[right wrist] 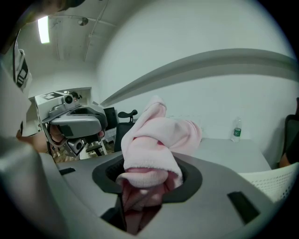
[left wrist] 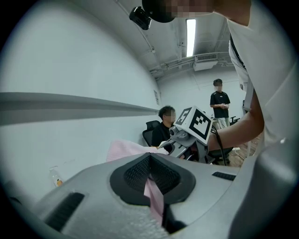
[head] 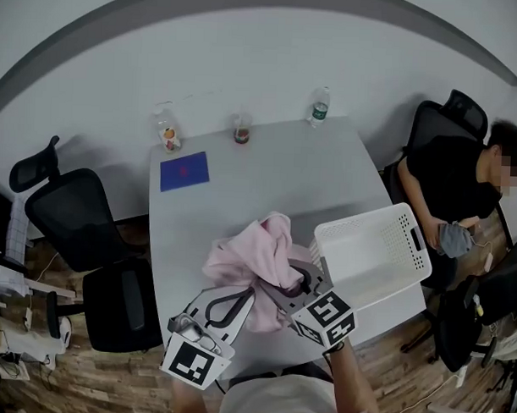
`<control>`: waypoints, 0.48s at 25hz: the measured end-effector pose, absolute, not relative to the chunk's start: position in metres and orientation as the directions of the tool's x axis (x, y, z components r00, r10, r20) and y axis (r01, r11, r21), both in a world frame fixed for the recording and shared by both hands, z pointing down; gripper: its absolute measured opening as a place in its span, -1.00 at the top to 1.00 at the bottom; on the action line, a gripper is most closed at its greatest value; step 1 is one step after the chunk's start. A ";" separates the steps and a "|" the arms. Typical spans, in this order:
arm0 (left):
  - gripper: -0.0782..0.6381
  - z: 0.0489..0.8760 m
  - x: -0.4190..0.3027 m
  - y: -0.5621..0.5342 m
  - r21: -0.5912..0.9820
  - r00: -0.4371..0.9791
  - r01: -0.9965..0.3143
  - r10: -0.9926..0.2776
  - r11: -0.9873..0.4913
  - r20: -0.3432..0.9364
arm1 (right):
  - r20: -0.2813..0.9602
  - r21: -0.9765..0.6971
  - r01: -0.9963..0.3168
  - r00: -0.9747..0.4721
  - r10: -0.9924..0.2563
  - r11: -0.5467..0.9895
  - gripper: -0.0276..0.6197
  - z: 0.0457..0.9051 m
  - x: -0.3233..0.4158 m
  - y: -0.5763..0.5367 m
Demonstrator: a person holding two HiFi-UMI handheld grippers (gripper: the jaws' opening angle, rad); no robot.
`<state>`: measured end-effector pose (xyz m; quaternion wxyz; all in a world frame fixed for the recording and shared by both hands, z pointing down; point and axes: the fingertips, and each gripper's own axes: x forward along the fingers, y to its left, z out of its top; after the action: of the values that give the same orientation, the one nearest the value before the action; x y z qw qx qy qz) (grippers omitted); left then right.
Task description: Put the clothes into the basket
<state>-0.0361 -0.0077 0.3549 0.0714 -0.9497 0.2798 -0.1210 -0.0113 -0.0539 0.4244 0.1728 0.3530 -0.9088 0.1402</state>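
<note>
The left hand-held gripper [left wrist: 150, 179] is pinched shut on a thin fold of the pink garment [head: 255, 259], and the right hand-held gripper [right wrist: 142, 184] clamps a thick wad of it. The cloth hangs between them over the near edge of the bench [head: 268, 168], just left of the white basket [head: 371, 252]. It looks light, soft and floppy. Bunched folds should give the surest hold, while thin edges may slip.

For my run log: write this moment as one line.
left tool: shut on pink garment | right tool: shut on pink garment | basket: empty
</note>
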 end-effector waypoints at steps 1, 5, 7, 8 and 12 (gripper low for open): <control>0.78 0.350 -0.033 -0.007 -0.214 0.815 -0.511 -0.548 -0.832 0.187 | 0.402 -0.128 -0.689 -0.693 -0.598 0.713 0.35 0.417 -0.009 -0.054; 0.78 0.335 -0.025 -0.005 -0.251 0.818 -0.502 -0.548 -0.828 0.175 | 0.353 -0.109 -0.687 -0.702 -0.618 0.718 0.35 0.388 -0.002 -0.054; 0.78 0.328 -0.021 -0.004 -0.266 0.820 -0.497 -0.548 -0.826 0.168 | 0.332 -0.096 -0.688 -0.703 -0.629 0.719 0.35 0.375 0.002 -0.053; 0.78 0.324 -0.019 -0.003 -0.274 0.821 -0.494 -0.547 -0.825 0.164 | 0.323 -0.089 -0.689 -0.703 -0.634 0.719 0.35 0.369 0.005 -0.053; 0.78 0.307 -0.010 -0.003 -0.302 0.830 -0.482 -0.539 -0.823 0.144 | 0.296 -0.066 -0.698 -0.696 -0.654 0.713 0.35 0.348 0.016 -0.052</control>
<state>-0.0095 -0.0030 0.3070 0.1272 -0.9480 0.2693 -0.1121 0.0158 -0.0522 0.3484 0.1264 0.3687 -0.9168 0.0869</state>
